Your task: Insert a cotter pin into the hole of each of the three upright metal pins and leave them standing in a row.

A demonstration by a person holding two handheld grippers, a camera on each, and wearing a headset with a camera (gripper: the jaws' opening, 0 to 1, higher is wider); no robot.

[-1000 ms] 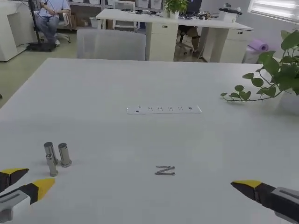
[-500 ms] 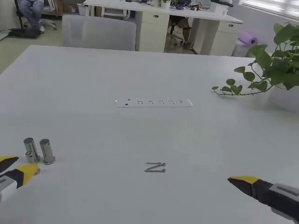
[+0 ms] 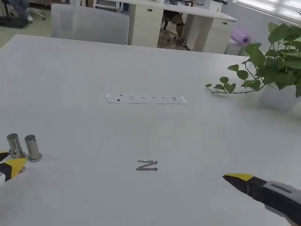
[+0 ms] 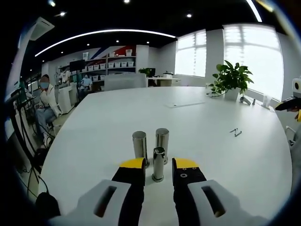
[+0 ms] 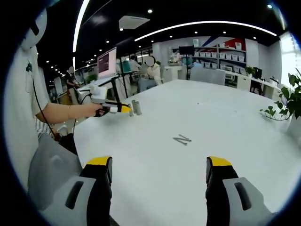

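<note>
Three upright metal pins stand close together at the table's left edge: two taller ones (image 3: 33, 147) (image 3: 14, 142) and a shorter one (image 3: 13, 153) in front. In the left gripper view the short pin (image 4: 158, 164) stands between the yellow tips of my left gripper (image 4: 159, 165), which is open, with a small gap on each side; the tall pins (image 4: 139, 147) (image 4: 162, 143) stand just behind. Several cotter pins (image 3: 147, 165) (image 5: 182, 139) lie flat mid-table. My right gripper (image 3: 240, 181) (image 5: 159, 162) hovers wide open to their right, holding nothing.
A white power strip (image 3: 146, 99) lies flat further back. A potted plant (image 3: 268, 66) trails leaves over the table's far right. A grey chair back (image 3: 89, 23) stands beyond the far edge. A person's hand holds the left gripper (image 5: 117, 109) in the right gripper view.
The head camera has swung right and down. My left gripper has closed in on the pins and now straddles the short one. The right gripper has barely moved.
</note>
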